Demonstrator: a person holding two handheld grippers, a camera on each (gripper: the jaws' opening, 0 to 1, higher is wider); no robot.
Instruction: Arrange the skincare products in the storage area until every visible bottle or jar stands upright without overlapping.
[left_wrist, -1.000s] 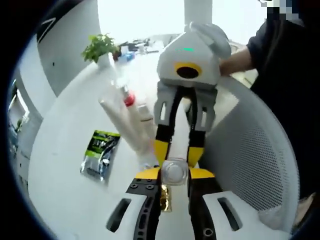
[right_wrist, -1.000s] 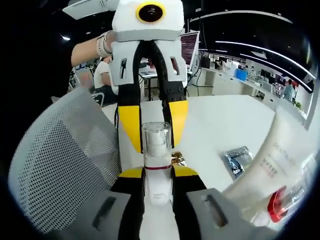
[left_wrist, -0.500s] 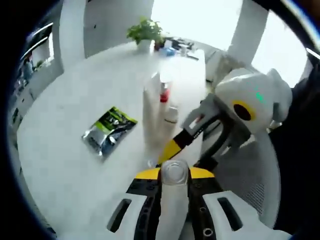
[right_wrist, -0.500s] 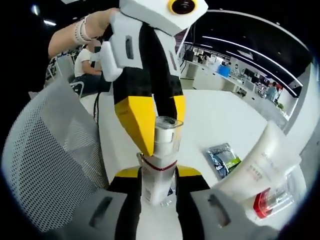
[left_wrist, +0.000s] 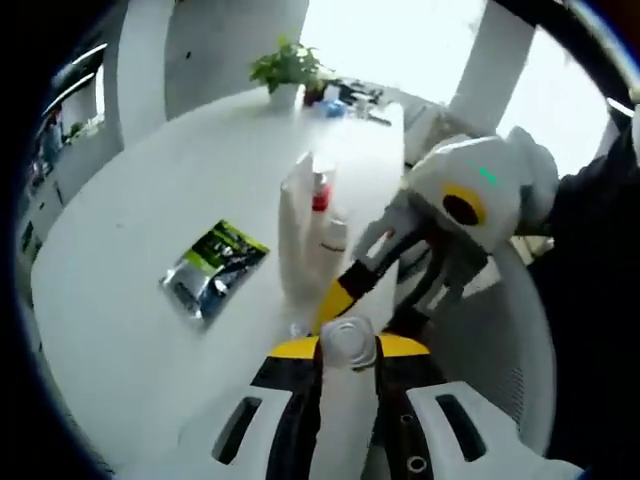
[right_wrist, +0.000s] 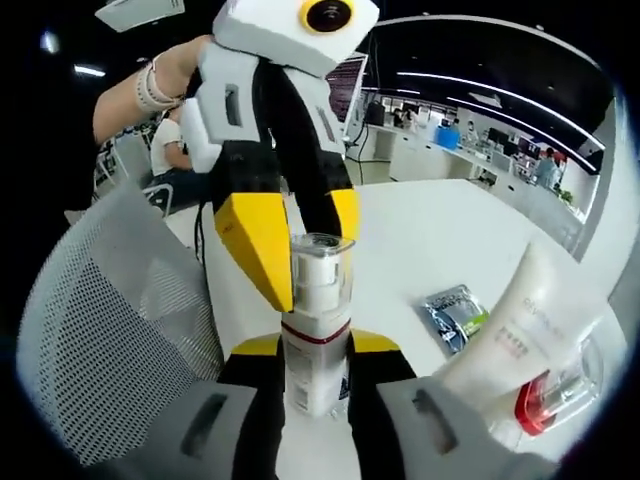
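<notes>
A white pump bottle (right_wrist: 316, 325) with a clear cap and a red band stands upright above a white table (right_wrist: 430, 235), held by both tongs. The right gripper (right_wrist: 314, 345) clamps its lower body, while the left gripper (right_wrist: 300, 255) closes on its neck and cap from the far side. In the left gripper view the bottle (left_wrist: 347, 400) sits squeezed in the left gripper (left_wrist: 347, 348). A white tube (right_wrist: 522, 325) carries small unreadable lettering, just beside a red-capped bottle (right_wrist: 552, 392). A green-and-silver sachet (right_wrist: 455, 312) lies apart; its print is illegible.
</notes>
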